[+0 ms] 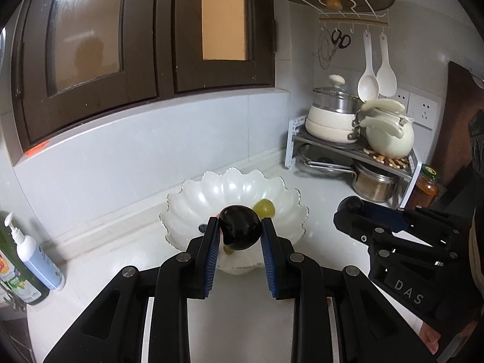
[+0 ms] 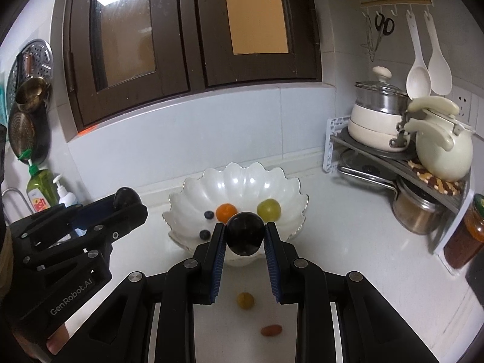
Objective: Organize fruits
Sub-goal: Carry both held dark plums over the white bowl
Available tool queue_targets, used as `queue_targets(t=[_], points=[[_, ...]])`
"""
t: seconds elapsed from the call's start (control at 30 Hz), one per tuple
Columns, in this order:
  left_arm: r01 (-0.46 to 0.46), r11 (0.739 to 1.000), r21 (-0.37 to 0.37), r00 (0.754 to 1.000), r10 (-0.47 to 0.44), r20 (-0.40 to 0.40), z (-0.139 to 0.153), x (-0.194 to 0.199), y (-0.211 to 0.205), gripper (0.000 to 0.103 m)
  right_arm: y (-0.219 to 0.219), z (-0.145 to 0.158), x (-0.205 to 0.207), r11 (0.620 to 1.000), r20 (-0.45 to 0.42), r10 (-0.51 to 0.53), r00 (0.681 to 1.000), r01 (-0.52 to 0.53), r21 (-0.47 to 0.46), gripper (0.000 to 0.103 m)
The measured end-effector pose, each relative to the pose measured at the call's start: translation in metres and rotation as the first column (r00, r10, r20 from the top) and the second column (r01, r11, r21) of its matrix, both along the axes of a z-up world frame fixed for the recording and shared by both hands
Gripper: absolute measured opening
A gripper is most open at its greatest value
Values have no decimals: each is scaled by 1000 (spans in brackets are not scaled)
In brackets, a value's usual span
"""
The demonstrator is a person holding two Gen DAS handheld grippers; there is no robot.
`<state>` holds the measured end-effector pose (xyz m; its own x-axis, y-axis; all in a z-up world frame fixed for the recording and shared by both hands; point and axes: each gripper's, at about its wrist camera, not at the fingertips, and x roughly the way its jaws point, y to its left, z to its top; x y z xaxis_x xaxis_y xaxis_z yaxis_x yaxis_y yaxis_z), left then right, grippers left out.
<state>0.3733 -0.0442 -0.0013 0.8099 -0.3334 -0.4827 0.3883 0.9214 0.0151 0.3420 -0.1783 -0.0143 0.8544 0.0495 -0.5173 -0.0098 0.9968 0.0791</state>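
Note:
My left gripper (image 1: 240, 227) is shut on a dark plum (image 1: 240, 227), held above the near rim of a white scalloped bowl (image 1: 193, 202). My right gripper (image 2: 245, 233) is shut on a second dark plum (image 2: 244, 233), also in front of the bowl (image 2: 193, 199). Each gripper shows in the other's view: the right one (image 1: 351, 208) with its plum (image 1: 350, 204) at the right, the left one (image 2: 128, 201) with its plum (image 2: 125, 197) at the left. Inside the bowl lie a green grape (image 2: 268, 209), a small orange fruit (image 2: 226, 212) and two blueberries (image 2: 208, 214).
On the white counter below the right gripper lie a small yellow fruit (image 2: 245, 300) and a reddish oval fruit (image 2: 271, 329). A corner rack with pots and a cream kettle (image 2: 441, 154) stands at the right, with a jar (image 2: 466, 233) beside it. Soap bottles (image 1: 33, 260) stand at the left.

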Motion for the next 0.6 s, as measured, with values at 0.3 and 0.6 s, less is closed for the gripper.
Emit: queue_targets(t=[0.3,0.6], points=[[-25,1000,3,1000,25,8,10,26,0,28,0,3,29,1000,-9,6,1000,-6,-11,27],[-55,998,29,998,56,-38,2,67,3,28,0,-5,71,999,-61,-5,998,3,-36,27]])
